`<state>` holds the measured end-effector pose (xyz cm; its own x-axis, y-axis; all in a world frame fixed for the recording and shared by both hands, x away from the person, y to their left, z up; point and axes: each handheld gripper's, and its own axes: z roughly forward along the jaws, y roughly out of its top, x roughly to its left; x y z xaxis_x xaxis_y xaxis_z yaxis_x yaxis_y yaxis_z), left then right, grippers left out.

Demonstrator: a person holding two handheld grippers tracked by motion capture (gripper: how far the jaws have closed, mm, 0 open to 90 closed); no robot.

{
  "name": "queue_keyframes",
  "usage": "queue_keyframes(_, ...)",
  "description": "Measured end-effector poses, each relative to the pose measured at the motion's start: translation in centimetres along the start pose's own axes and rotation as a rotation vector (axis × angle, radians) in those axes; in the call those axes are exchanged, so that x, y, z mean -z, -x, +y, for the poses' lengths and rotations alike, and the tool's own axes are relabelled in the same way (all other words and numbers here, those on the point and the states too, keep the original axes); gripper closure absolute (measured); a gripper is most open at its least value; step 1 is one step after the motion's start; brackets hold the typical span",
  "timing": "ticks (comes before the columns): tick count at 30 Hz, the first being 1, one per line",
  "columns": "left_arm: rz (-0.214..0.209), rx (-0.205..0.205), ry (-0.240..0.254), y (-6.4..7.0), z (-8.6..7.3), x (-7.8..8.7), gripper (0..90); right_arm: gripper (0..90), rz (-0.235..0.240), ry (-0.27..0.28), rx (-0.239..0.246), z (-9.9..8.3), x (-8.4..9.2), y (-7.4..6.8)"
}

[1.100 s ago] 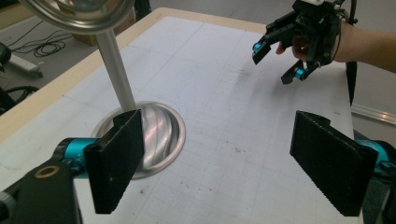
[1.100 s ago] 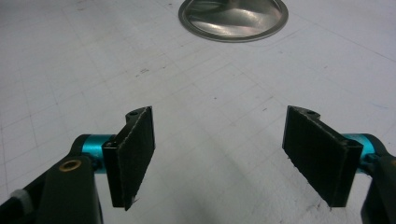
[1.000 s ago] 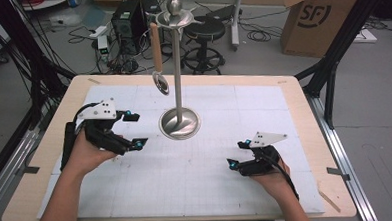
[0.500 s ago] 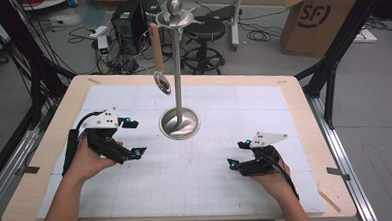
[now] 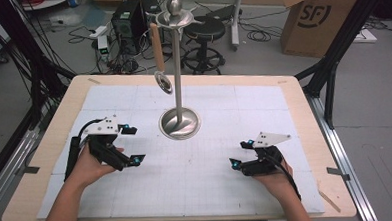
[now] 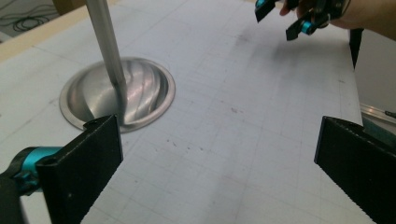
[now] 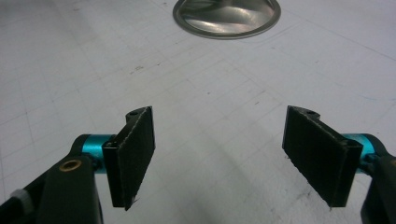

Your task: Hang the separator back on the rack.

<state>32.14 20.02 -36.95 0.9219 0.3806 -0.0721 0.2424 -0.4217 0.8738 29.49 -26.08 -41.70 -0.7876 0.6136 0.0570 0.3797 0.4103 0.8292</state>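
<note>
Lower now than a second ago, left claw [image 5: 130, 143] has just been opening, nothing between its jaws.

High view: one white gridded mat on a wooden surface [image 5: 304, 111]; one steel stand [image 5: 179, 122] at its middle, a spoon [image 5: 159, 57] hanging from its top. Right claw [image 5: 240, 153] rests released, near right. Behind: one cardboard box [image 5: 320, 17], one stool [image 5: 203, 32], cables on the floor.
Left claw view: jaws wide apart, stand base [image 6: 116, 93] just beyond the left jaw; right claw [image 6: 285, 18] far off.
Right claw view: two jaws apart over bare mat, base [image 7: 226, 14] ahead.
</note>
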Motion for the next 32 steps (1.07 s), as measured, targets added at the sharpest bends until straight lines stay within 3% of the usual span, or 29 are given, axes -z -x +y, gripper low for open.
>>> queue_keyframes(7, 0.005, -0.006, -0.011, 0.4, -0.5, -0.8, 1.7, 24.5, -0.003, 0.006, 0.002, 0.0, 0.2, 0.1)
queue_keyframes(14, 0.020, 0.006, 0.006, 0.1, -0.7, -0.4, 1.6, 24.6, -0.003, 0.007, 0.008, 0.0, 0.2, 0.1)
queue_keyframes(32, 0.032, 0.022, -0.016, -0.2, -1.1, -0.6, 1.6, 24.8, -0.003, -0.002, 0.006, 0.0, 0.0, 0.0)
